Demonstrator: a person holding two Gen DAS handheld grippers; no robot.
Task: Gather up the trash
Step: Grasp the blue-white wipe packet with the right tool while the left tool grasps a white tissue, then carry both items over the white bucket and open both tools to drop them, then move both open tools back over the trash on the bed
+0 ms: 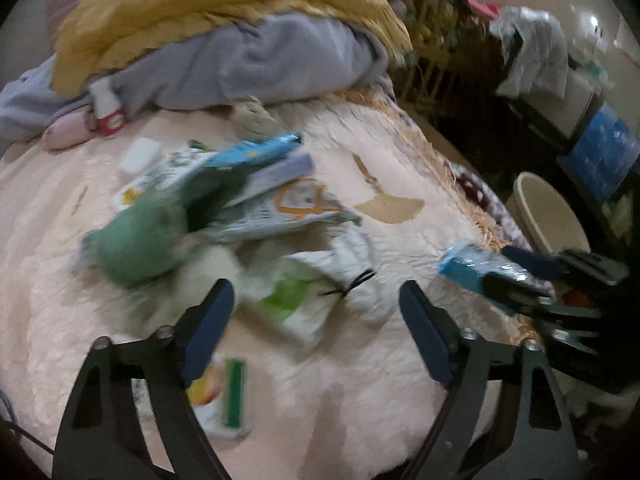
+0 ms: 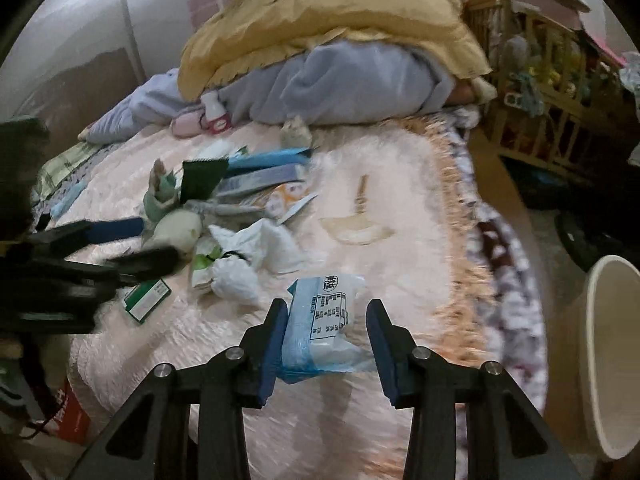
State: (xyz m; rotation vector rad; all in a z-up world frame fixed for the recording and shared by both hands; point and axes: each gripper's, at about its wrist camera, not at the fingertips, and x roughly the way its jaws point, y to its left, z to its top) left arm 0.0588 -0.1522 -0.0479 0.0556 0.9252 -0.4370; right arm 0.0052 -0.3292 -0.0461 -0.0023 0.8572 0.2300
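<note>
Trash lies on a pink bedspread [image 2: 400, 208]: a blue and white plastic wrapper [image 2: 320, 320], crumpled white tissue [image 2: 236, 276], a green and white packet [image 2: 146, 300] and several wrappers [image 2: 260, 178] in a pile. My right gripper [image 2: 328, 344] is open with the blue wrapper lying between its fingers, against the left one. In the left wrist view the same wrapper [image 1: 468, 266] sits between the right gripper's fingers [image 1: 532, 262]. My left gripper [image 1: 316, 316] is open and empty above a white and green packet [image 1: 292, 304] and white tissue [image 1: 352, 256].
A beige bin [image 2: 612, 356] stands on the floor right of the bed; it also shows in the left wrist view [image 1: 548, 212]. A yellow and grey duvet [image 2: 340, 40] is heaped at the back. A wooden crib [image 2: 540, 80] stands at the far right.
</note>
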